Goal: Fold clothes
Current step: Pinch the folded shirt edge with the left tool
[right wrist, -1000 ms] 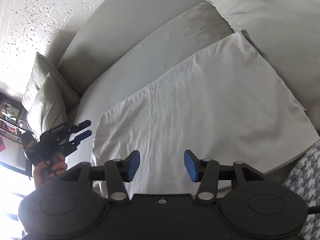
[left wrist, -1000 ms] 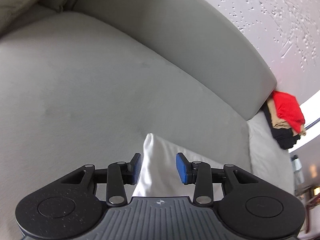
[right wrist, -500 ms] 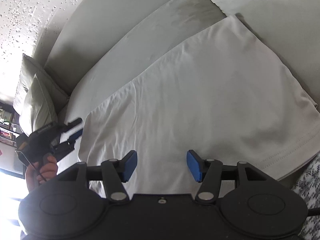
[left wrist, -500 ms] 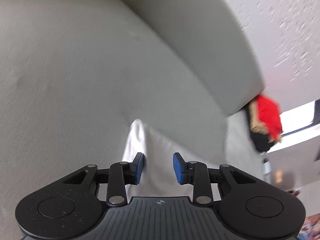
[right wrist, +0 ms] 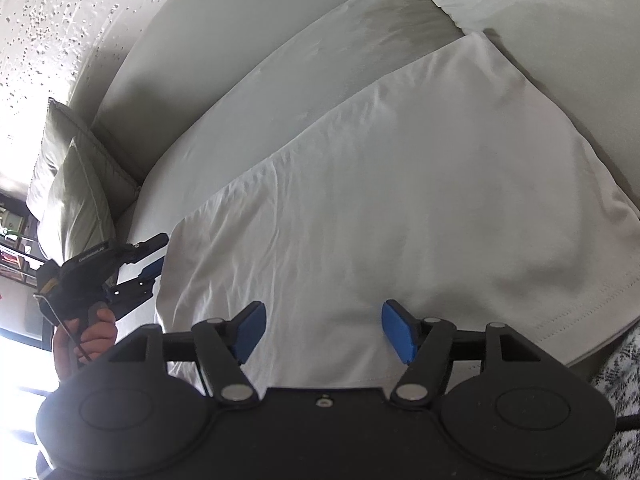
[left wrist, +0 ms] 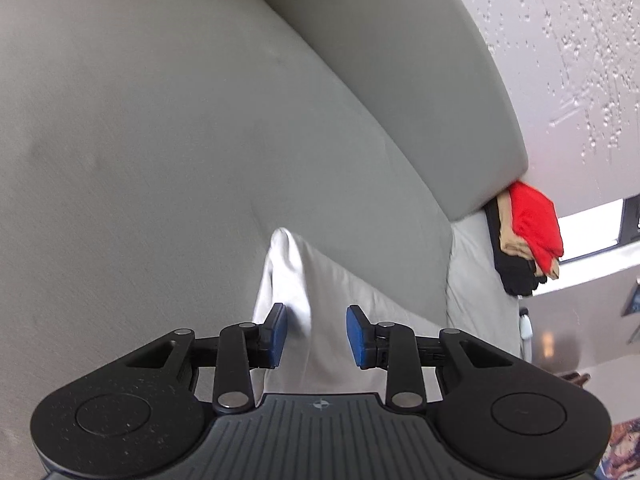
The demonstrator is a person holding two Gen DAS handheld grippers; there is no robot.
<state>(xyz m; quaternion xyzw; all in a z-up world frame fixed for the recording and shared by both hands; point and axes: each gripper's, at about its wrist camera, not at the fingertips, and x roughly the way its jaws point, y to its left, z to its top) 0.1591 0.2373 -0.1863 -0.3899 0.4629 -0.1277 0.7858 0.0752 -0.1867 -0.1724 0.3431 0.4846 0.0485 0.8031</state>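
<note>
A white garment (right wrist: 400,200) lies folded flat on the grey sofa seat (right wrist: 340,40). My right gripper (right wrist: 324,330) hovers over the garment's near part. Its jaws are opening, and the pads press on nothing. In the left wrist view a raised corner of the same garment (left wrist: 296,272) pokes up between the blue pads of my left gripper (left wrist: 316,334). Those jaws stand apart, one on each side of the cloth, with gaps showing. The right wrist view shows the left gripper (right wrist: 156,254) at the garment's left edge, held by a hand (right wrist: 86,336).
A stack of folded clothes (left wrist: 532,224), red on top of tan and black, sits at the far end of the sofa backrest (left wrist: 400,60). Two pale throw pillows (right wrist: 72,184) lean at the other end. A black-and-white patterned fabric (right wrist: 624,380) lies at the lower right.
My left gripper has sunk and tilted toward the garment's corner, and its jaws have narrowed around it. The right gripper's jaws have widened while that hand stayed in place.
</note>
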